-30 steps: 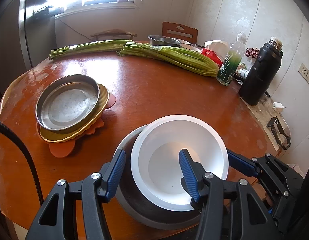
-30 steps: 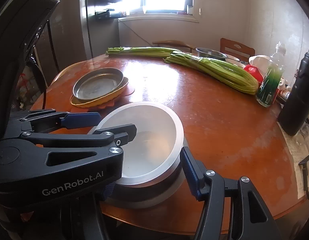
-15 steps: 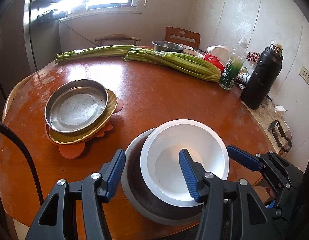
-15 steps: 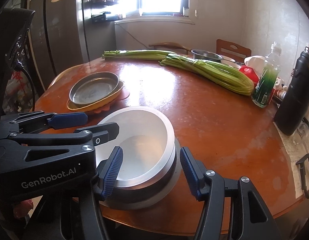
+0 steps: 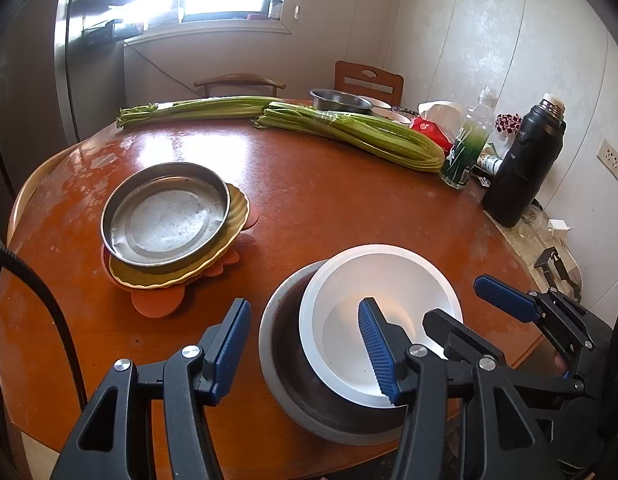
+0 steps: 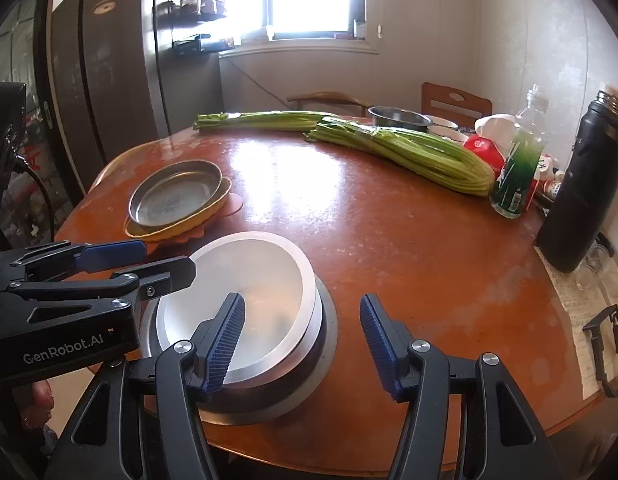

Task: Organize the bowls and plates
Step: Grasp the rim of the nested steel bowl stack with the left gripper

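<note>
bowls (image 5: 373, 332) lower centre, farther from me than a second ago | both claws (image 5: 305, 344) (image 6: 301, 340) part-open, empty | stacking looks done

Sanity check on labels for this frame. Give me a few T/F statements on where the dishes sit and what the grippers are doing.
1. The white bowl sits inside the grey bowl. True.
2. The steel pan lies on the yellow plate. True.
3. The left gripper is shut on the white bowl. False: its fingers are open, one on each side of the nested bowls' near-left rims, neither pressing.
4. The right gripper holds the flask. False: it is open at the bowls; the flask stands apart at the table edge.
5. The celery lies in the steel pan. False: it lies on the table farther back.
</note>
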`<state>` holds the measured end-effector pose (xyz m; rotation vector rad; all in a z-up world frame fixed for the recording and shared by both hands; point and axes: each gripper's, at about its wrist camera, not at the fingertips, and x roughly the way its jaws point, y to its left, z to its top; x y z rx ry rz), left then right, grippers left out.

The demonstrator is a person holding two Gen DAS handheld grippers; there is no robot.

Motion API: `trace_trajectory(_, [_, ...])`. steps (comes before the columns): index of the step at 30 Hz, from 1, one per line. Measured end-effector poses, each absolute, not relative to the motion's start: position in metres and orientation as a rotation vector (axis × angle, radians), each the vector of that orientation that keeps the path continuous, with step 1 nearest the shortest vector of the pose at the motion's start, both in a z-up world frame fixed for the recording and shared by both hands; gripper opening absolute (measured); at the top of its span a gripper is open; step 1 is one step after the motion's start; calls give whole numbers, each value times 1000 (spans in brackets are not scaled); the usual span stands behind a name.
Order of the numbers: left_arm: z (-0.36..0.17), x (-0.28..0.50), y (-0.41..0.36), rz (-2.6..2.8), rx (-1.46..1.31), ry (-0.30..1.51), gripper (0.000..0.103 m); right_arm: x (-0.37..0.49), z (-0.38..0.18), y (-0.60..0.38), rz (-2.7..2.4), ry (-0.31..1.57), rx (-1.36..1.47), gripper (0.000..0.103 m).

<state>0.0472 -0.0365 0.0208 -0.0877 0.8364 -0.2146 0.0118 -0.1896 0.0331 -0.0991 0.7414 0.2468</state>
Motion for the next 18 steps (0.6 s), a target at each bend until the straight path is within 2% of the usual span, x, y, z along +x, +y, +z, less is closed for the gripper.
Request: trace_trajectory(18, [11,50,-14,-216,-138,851,57,18,31,-212,201,750,-33,62])
